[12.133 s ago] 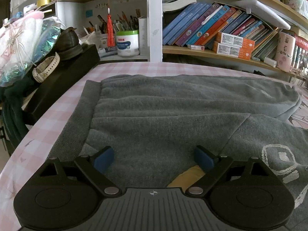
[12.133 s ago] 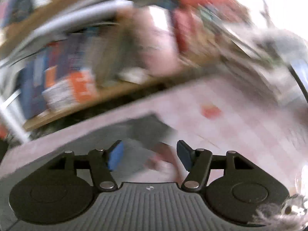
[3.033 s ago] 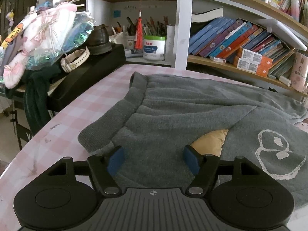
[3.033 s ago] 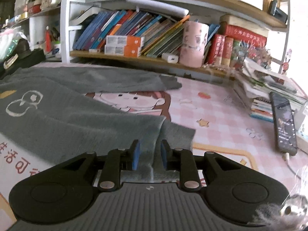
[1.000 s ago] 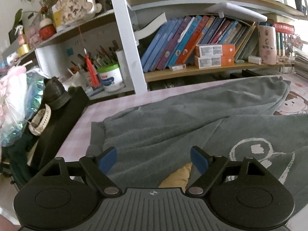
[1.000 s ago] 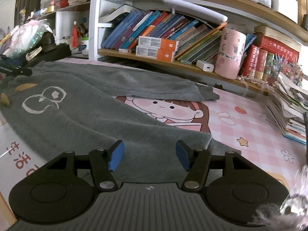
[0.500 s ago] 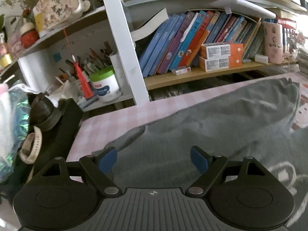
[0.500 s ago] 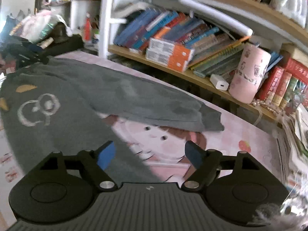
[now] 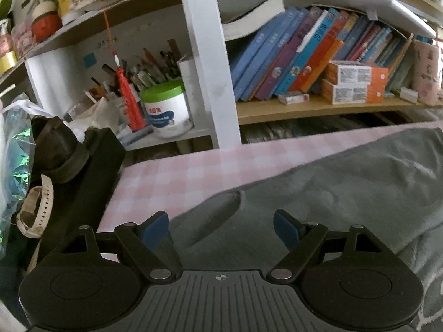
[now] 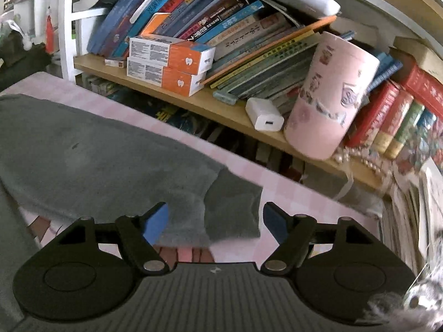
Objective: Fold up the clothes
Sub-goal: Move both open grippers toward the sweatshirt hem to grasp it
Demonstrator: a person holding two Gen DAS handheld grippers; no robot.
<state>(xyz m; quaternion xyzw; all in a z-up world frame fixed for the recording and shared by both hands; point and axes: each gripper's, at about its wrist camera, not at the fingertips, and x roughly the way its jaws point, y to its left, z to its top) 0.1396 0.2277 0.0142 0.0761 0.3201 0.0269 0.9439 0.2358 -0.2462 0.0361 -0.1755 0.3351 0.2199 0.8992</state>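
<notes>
A grey fleece sweatshirt (image 9: 332,188) lies spread on the pink checked table (image 9: 177,179). Its far-left corner, with a small fold, sits right between the fingers of my left gripper (image 9: 221,225), which is open and holds nothing. In the right wrist view the grey sleeve (image 10: 110,163) runs across the table and ends in a ribbed cuff (image 10: 235,210). My right gripper (image 10: 214,221) is open, and the cuff lies between its blue pads (image 10: 155,224). A white print shows at the lower right edge of the left wrist view.
A bookshelf (image 9: 304,102) full of books stands just behind the table. A black box (image 9: 91,182) with a hat and a watch strap borders the left side. A pink cup (image 10: 332,96), a white charger (image 10: 264,114) and orange cartons (image 10: 171,63) sit on the shelf.
Both grippers have moved forward to the sweatshirt's far edge: the left to the far-left corner, the right to the sleeve cuff. Both have stayed open.
</notes>
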